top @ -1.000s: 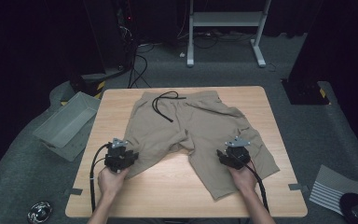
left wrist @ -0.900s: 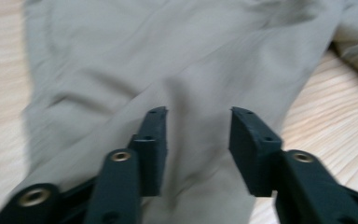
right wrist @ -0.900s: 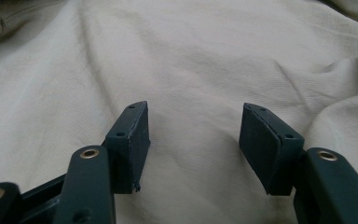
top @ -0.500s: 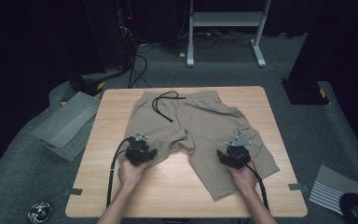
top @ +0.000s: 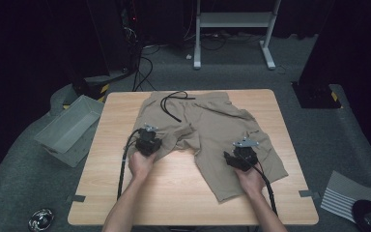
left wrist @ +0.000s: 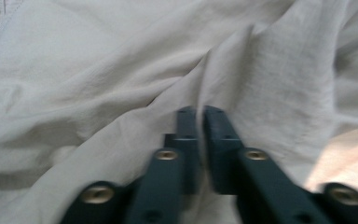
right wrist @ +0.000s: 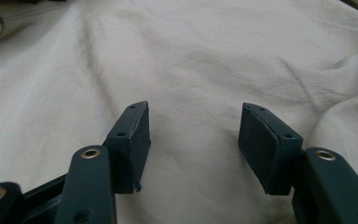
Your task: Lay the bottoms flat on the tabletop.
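A pair of beige shorts [top: 212,128] lay spread flat on the wooden table [top: 174,193], waistband toward the far edge and both legs pointing back at the person. A black drawstring [top: 171,104] curled over the waistband near its left end. The left leg of the shorts was rumpled and drawn in toward the crotch, while the right leg stretched out longer toward the table's near right corner.

The left gripper [top: 148,143] sat at the hem of the left leg, and its jaws had just been closing; in the left gripper view [left wrist: 200,116] they stood almost together with a raised fold of the cloth pinched between their tips. The right gripper [top: 239,158] rested on the right leg, about halfway down it. In the right gripper view [right wrist: 193,140] its jaws stood wide apart over smooth fabric, gripping nothing.

Left of the table, on the grey carpet, lay a grey plastic bin [top: 70,128]. Beyond the table's far edge stood a white metal stand [top: 234,29]. A striped sheet [top: 345,198] lay on the floor past the near right corner.
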Available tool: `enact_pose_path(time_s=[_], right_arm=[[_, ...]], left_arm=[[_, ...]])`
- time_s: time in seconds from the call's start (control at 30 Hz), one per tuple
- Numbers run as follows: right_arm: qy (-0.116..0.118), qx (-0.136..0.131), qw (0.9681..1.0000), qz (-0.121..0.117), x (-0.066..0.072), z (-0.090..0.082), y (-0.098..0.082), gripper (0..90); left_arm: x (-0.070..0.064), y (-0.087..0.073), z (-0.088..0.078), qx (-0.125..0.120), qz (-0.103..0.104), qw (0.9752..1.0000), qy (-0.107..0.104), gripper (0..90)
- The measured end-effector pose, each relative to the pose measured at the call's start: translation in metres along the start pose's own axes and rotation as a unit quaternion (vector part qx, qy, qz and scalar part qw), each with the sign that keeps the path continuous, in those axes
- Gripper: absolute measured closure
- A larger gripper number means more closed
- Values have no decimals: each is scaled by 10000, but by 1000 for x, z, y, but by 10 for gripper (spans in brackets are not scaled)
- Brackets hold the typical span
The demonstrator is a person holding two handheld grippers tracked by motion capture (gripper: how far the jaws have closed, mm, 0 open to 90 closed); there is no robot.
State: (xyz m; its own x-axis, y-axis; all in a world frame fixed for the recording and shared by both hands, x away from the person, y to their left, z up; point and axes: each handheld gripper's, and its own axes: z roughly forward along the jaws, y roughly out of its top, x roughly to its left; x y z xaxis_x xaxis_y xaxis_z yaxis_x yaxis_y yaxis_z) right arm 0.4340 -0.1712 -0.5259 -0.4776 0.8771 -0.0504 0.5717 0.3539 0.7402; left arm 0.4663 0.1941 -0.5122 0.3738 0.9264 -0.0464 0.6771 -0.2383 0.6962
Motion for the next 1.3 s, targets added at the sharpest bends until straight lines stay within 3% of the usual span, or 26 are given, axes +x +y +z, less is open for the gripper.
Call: enact_pose_path(time_s=[0.1,0.4,0.63,0.77,0.97,1.17,1.3], right_arm=[[-20,-8,10000,-29,0,0,0,435],[-76,-19,9999,-90,2,-1,0,435],[-73,-17,9999,-99,2,-1,0,435],[-72,-20,9999,-91,2,-1,0,434],[-69,-18,9999,-89,2,-1,0,434],[-74,-16,9999,-99,2,-1,0,434],[-78,-18,9999,-104,2,-1,0,434]], left_arm=[[1,-6,-13,-103,18,9997,-213,887],[5,-16,-55,-160,361,9984,-415,891],[11,-37,-69,126,519,9981,-308,891],[18,-49,-72,304,648,9974,-6,891],[24,-56,-73,374,497,9981,9,883],[17,-53,-73,109,312,9993,-169,628],[6,-48,-69,23,396,9989,-266,556]])
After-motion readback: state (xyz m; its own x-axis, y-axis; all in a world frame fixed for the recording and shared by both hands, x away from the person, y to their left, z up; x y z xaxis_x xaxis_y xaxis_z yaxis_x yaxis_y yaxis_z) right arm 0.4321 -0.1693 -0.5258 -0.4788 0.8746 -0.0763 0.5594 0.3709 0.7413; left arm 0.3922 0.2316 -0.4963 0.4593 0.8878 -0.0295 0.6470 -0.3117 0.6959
